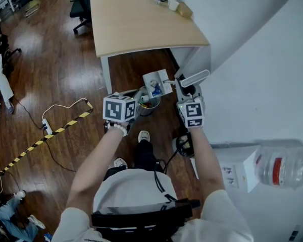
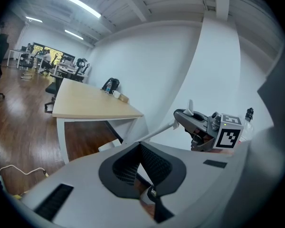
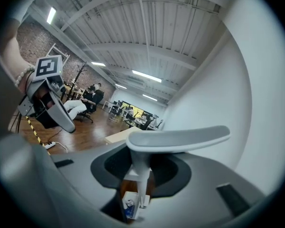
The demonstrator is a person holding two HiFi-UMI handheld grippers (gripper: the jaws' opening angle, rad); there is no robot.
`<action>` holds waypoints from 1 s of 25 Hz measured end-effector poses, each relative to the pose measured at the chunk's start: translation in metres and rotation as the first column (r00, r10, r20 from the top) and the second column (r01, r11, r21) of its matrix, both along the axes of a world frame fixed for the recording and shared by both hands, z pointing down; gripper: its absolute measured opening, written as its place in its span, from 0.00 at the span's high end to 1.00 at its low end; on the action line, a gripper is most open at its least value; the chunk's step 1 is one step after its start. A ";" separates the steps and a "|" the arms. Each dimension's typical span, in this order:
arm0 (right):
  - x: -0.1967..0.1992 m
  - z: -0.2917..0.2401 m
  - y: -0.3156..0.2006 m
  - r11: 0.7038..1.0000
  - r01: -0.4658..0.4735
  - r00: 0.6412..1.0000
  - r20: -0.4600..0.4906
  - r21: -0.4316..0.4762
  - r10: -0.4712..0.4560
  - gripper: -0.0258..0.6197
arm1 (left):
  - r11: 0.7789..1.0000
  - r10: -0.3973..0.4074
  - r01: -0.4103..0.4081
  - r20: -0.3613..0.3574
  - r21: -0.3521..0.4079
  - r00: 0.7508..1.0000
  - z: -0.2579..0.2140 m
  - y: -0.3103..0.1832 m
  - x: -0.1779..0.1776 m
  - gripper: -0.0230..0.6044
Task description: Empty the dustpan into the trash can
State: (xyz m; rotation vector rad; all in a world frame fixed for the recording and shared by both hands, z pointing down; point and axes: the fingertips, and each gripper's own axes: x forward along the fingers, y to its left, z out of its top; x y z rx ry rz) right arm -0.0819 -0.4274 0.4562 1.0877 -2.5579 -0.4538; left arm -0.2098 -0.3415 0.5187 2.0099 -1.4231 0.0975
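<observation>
My right gripper (image 1: 188, 92) (image 3: 138, 175) is shut on the stem of the dustpan's long grey handle (image 1: 195, 77) (image 3: 180, 137). The white dustpan (image 1: 156, 82) (image 3: 131, 207) hangs beyond it with blue and white scraps inside, close above the small dark trash can (image 1: 149, 106) on the floor. My left gripper (image 1: 137, 96) (image 2: 141, 148) hovers at the can's left rim; its pads meet at the tips and I can make out nothing held. The left gripper view shows the right gripper (image 2: 204, 127) and the handle's stem (image 2: 157, 130).
A light wooden table (image 1: 141, 21) stands just beyond the can, with a white wall (image 1: 257, 84) on the right. A power strip with cable (image 1: 47, 127) and yellow-black tape (image 1: 40, 142) lie on the floor at left. A white box (image 1: 237, 168) and a water bottle (image 1: 280, 168) sit at right.
</observation>
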 end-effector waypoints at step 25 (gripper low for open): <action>-0.016 0.024 0.060 0.992 0.121 0.986 -0.116 0.030 -0.117 0.78 | 1.000 0.002 -0.002 -0.025 -0.024 1.000 0.015 0.031 0.008 0.98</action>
